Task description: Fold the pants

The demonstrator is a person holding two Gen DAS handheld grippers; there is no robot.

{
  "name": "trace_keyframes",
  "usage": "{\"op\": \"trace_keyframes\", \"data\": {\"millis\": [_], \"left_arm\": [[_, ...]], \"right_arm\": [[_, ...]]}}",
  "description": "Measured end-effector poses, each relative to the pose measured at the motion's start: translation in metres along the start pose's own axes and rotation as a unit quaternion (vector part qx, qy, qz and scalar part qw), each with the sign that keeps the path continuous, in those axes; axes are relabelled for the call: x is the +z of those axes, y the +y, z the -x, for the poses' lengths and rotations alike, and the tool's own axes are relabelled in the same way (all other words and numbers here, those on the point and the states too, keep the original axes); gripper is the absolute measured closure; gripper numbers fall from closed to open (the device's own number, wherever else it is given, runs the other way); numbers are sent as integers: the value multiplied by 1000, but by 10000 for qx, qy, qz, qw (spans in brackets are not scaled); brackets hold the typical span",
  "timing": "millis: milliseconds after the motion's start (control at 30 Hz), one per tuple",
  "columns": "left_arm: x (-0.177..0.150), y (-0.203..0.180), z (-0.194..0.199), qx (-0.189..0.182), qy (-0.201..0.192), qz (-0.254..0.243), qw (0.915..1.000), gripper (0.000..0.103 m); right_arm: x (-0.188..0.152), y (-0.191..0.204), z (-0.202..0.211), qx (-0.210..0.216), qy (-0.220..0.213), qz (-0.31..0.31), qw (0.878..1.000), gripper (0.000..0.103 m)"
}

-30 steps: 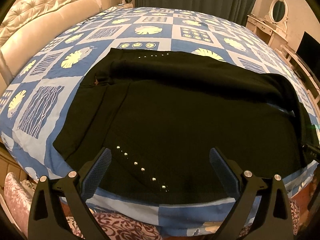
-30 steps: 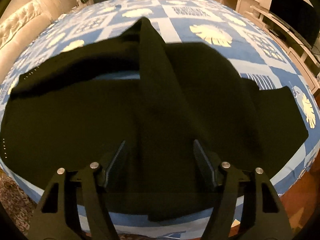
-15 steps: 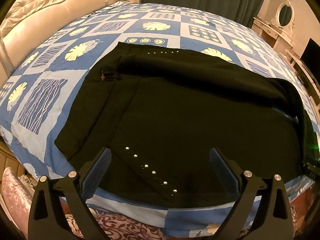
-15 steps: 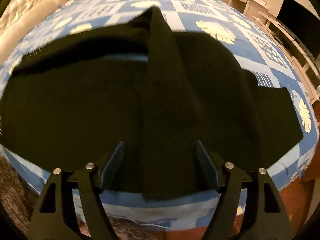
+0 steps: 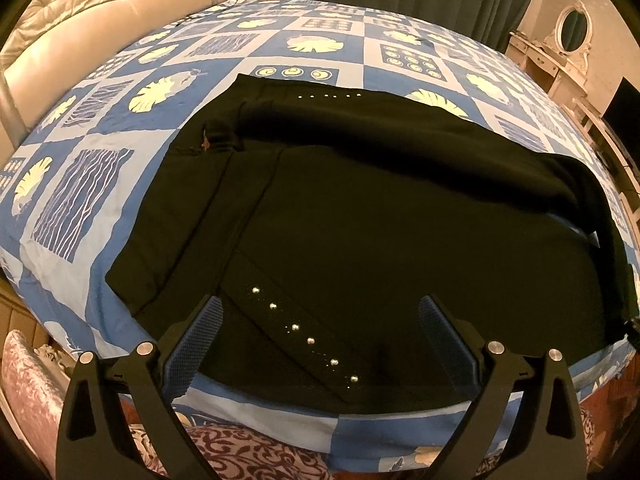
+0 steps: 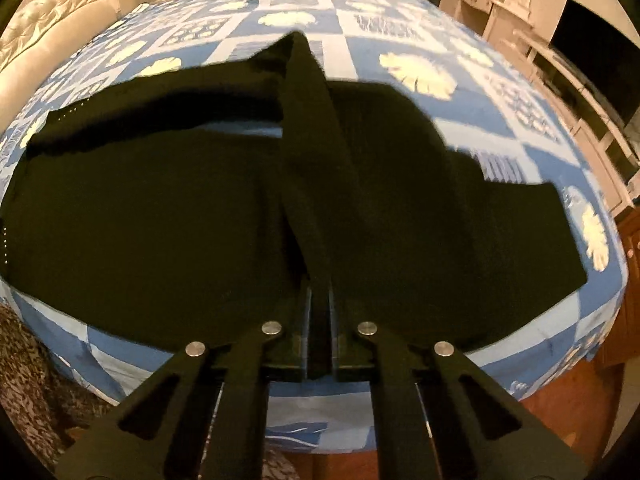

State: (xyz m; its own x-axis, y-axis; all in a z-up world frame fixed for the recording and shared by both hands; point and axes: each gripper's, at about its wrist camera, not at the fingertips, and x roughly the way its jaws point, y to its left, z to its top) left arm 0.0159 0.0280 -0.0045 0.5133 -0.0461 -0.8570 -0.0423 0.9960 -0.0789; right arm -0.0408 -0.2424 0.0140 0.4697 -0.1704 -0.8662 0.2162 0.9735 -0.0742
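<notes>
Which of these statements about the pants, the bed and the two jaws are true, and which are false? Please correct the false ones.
1. The right gripper has its jaws shut on a strip of the black pants. True.
2. The left gripper also clamps the fabric. False: its jaws stand wide open above the pants and pinch nothing.
3. The pants lie on a bedspread with blue and white squares. True.
4. A row of small shiny studs runs between the left fingers. True.
5. The pants are already folded into a small neat stack. False: they are spread wide over the bed, with one strip drawn toward the right gripper.
</notes>
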Motion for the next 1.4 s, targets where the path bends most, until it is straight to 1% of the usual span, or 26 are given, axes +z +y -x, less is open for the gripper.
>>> {"op": "trace_keyframes", "data": {"millis": [67, 167, 300, 400, 467, 500, 567, 633, 667, 733, 767, 800, 833, 867, 933, 967, 1000, 1033, 1067, 1100, 1167, 1200, 1267, 1333, 1367, 1400], "left_arm": [[1, 2, -1, 11, 14, 17, 10000, 5], [2, 4, -4, 26, 28, 43, 10000, 5], [7, 5, -9, 40, 51, 55, 10000, 5], [12, 3, -9, 54, -66, 13, 10000, 5], [17, 1, -8, 99, -195, -68, 9997, 5], [19, 0, -7, 118, -248, -112, 9996, 5], [24, -1, -9, 111, -286, -176, 9994, 5], [27, 1, -13, 77, -251, -137, 9996, 5], [29, 3, -16, 53, -223, -91, 9997, 5], [31, 8, -22, -29, -134, 20, 9999, 5], [32, 12, -25, -54, -107, 90, 9999, 5], [33, 16, -28, -61, -107, 139, 9998, 5], [34, 18, -29, -56, -115, 172, 9998, 5], [35, 21, -30, -47, -130, 206, 9997, 5], [39, 28, -31, 12, -168, 260, 9995, 5], [40, 30, -31, 19, -177, 265, 9995, 5], [41, 32, -31, 21, -185, 265, 9995, 5], [43, 35, -31, 13, -200, 255, 9995, 5], [45, 37, -31, -7, -207, 232, 9995, 5], [46, 39, -32, -23, -207, 210, 9996, 5], [49, 44, -33, -52, -159, 240, 9996, 5], [49, 47, -33, -103, -135, 295, 9994, 5], [48, 53, -32, -220, -137, 458, 9986, 5], [46, 57, -31, -250, -179, 546, 9980, 5], [45, 57, -31, -268, -191, 558, 9979, 5], [45, 58, -31, -296, -205, 562, 9978, 5]], "right_arm": [[8, -9, 7, -43, -125, -78, 9999, 97], [27, -29, 19, -235, -401, -206, 9987, 97], [70, -69, 28, -575, -778, -408, 9945, 97], [113, -100, 20, -949, -942, -475, 9899, 97], [139, -118, 10, -1210, -967, -488, 9867, 97], [155, -130, 1, -1370, -932, -499, 9849, 97], [177, -148, -15, -1575, -835, -560, 9824, 97], [197, -175, -39, -1655, -621, -834, 9807, 97], [201, -182, -45, -1658, -558, -940, 9801, 97], [210, -207, -68, -1550, -367, -1386, 9774, 95], [211, -217, -76, -1473, -326, -1647, 9747, 87], [211, -231, -86, -1305, -287, -2053, 9695, 79], [209, -240, -93, -1179, -266, -2340, 9647, 75], [208, -246, -98, -1113, -273, -2564, 9597, 69], [209, -250, -100, -1283, -465, -2717, 9526, 55], [210, -251, -97, -1356, -617, -2721, 9507, 43], [210, -251, -93, -1433, -718, -2736, 9484, 38], [210, -251, -91, -1443, -761, -2745, 9476, 36], [210, -251, -89, -1365, -794, -2723, 9492, 35], [209, -249, -86, -1221, -777, -2636, 9537, 34], [206, -247, -80, -1071, -693, -2468, 9606, 34], [200, -248, -73, -951, -725, -2415, 9630, 33], [181, -253, -60, -808, -684, -2444, 9639, 29], [153, -272, -52, -592, -510, -2693, 9599, 28], [137, -284, -49, -400, -436, -2900, 9552, 28], [114, -299, -45, -134, -360, -3191, 9470, 28]]}}
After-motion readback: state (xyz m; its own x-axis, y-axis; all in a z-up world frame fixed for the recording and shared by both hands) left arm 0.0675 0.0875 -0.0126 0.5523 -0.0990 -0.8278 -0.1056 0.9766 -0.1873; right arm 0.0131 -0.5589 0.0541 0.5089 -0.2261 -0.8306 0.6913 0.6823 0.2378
